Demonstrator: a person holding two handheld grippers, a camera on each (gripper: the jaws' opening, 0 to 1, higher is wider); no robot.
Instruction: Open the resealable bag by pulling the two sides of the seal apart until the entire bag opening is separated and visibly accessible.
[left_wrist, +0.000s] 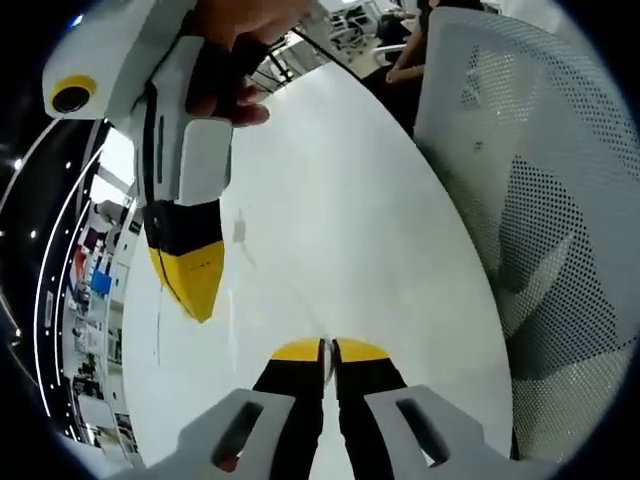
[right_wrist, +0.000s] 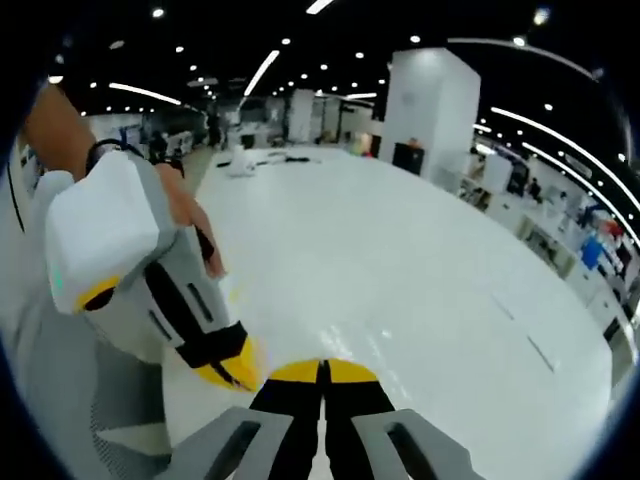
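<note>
The resealable bag is clear film, showing as faint edge lines against the white table. In the left gripper view it hangs from the yellow tips of my right gripper, held by a hand at the upper left. My left gripper rises from the bottom with its jaws together and a pale sliver of film between the tips. In the right gripper view my right gripper is shut, and the bag itself is too faint to make out. My left gripper comes in from the left, its tip close beside the right one.
A white mesh chair stands at the table's right edge in the left gripper view. A seated person is beyond the far end. Small marks lie on the white table, and desks and a white pillar stand behind it.
</note>
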